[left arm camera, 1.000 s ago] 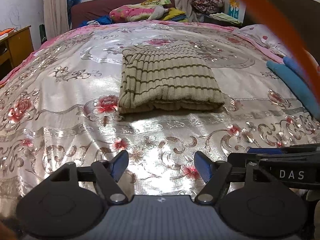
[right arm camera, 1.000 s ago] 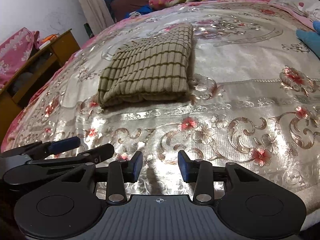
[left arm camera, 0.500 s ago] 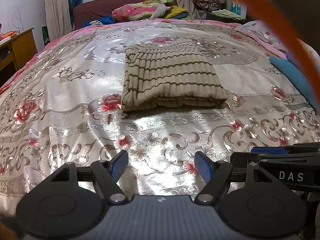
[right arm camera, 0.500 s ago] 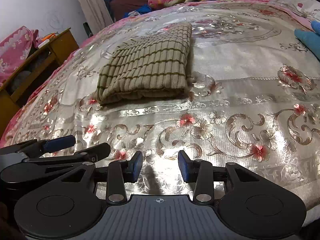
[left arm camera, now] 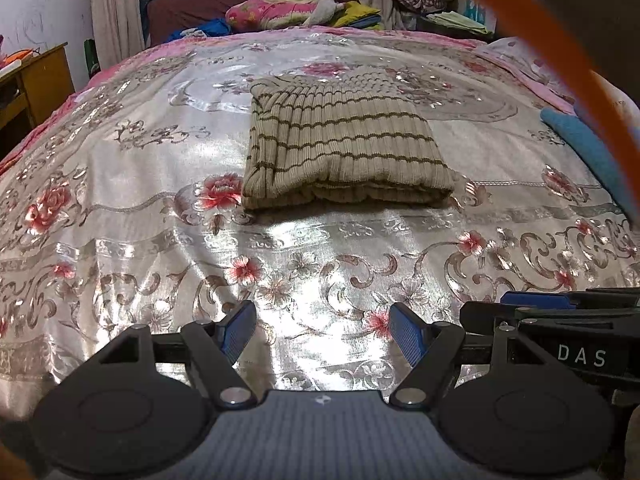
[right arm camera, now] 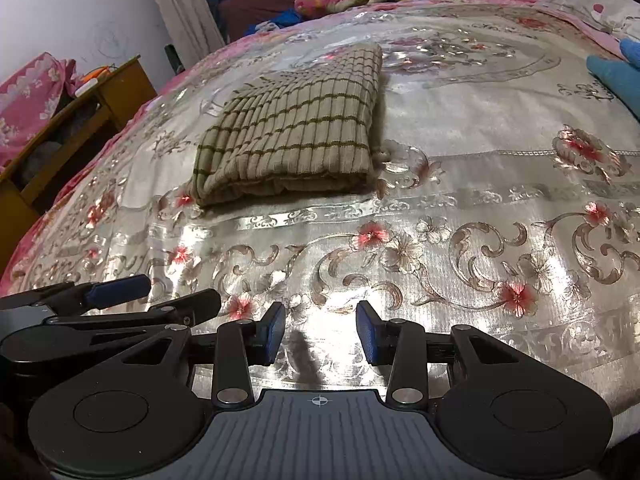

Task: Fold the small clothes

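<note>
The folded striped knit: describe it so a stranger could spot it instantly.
Start at the big bed with the shiny floral bedspread. Near its middle lies the folded knit, a neat rectangle. Its beige ribbing with thin brown stripes separates it from the plain blue cloth at the right edge.

A blurred orange strap (left arm camera: 560, 52) hides the bed's right side; the blue cloth (right arm camera: 618, 74) is cut off.

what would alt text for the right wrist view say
A folded striped sweater lies on a shiny floral bedspread, untouched. The right gripper is open near the bed's front edge, with the left gripper beside it at lower left. A blue cloth shows at the right edge.
</note>
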A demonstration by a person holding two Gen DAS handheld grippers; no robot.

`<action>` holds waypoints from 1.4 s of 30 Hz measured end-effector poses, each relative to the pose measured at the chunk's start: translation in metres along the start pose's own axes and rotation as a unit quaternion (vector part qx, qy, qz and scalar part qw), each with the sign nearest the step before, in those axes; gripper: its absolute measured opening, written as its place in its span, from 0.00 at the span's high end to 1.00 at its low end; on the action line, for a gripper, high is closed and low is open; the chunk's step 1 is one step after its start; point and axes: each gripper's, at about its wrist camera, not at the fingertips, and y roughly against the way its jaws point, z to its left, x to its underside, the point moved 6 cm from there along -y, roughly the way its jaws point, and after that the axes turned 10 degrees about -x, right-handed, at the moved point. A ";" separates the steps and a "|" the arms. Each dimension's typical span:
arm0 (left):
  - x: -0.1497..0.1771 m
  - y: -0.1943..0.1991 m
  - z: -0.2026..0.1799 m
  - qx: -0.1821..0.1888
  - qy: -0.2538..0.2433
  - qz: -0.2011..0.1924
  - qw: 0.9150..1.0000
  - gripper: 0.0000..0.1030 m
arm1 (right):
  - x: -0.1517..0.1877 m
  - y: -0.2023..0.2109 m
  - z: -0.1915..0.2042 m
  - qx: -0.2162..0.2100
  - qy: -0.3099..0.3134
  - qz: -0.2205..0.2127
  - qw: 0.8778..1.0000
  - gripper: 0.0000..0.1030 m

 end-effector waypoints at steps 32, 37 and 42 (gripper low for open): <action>0.005 0.002 0.003 -0.018 0.009 -0.005 1.000 0.06 | 0.008 0.004 -0.004 0.026 0.002 -0.008 1.000 0.63; 0.005 0.003 0.003 -0.015 0.013 -0.004 1.000 0.05 | 0.009 0.004 -0.004 0.028 0.002 -0.007 1.000 0.63; 0.006 0.002 0.004 -0.016 0.014 -0.004 1.000 0.04 | 0.009 0.004 -0.004 0.029 0.003 -0.007 1.000 0.63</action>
